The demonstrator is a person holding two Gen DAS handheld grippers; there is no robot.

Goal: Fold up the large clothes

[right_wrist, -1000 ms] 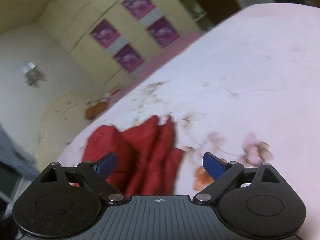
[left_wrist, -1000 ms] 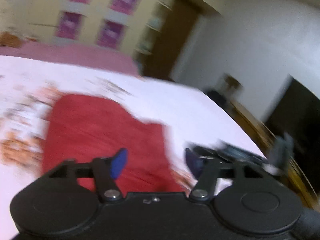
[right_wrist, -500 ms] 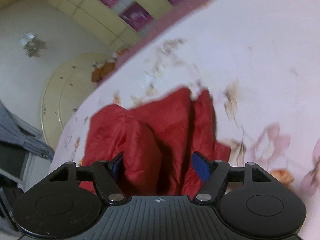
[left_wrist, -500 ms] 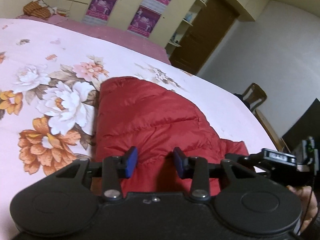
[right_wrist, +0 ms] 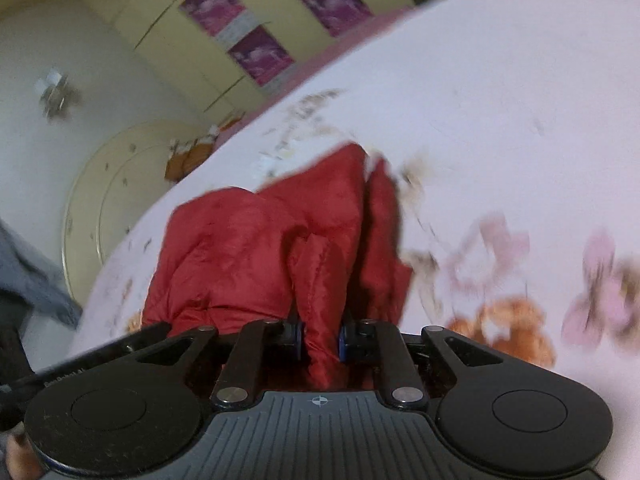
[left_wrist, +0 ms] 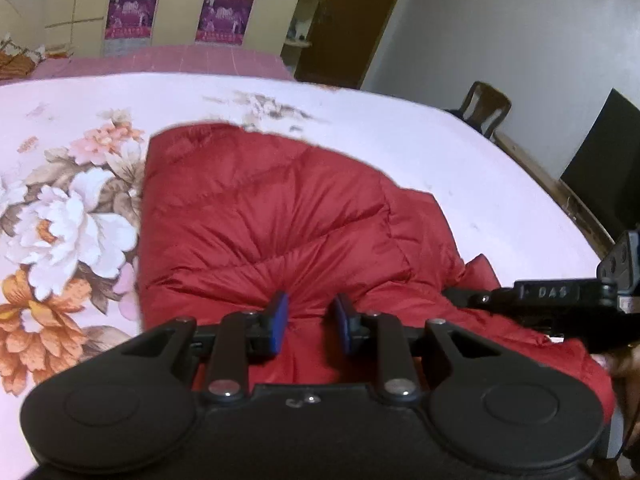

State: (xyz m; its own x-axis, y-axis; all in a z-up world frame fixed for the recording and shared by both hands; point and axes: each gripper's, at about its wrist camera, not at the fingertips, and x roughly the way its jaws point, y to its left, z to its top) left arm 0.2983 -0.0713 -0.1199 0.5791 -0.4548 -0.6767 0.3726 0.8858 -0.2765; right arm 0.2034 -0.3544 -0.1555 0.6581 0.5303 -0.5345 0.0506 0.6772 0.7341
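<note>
Two grippers were working on one red padded jacket (left_wrist: 280, 216), which lay on the floral bedsheet (left_wrist: 72, 208) of a large bed. In the left wrist view the jacket filled the middle of the picture, from about 11 o'clock down to 4 o'clock, with its near edge under the tool. The left gripper (left_wrist: 310, 322) had just been closing; its blue pads stood narrow, a ridge of red fabric rose between them, but I could not see clearly whether the pads already pressed on it. The right gripper (right_wrist: 320, 338) had also just been closing, and in the right wrist view its pads were pinching a standing fold of the same jacket, which came up between them toward 12 o'clock. In the left wrist view the right tool showed at 3 o'clock, just beside the jacket's edge. As I judged it, the task was only at an early stage: the jacket looked crumpled and bunched, not flat, and no neat fold was visible. The near edge was being taken; the lifting, carrying over and smoothing were all left to do.
</note>
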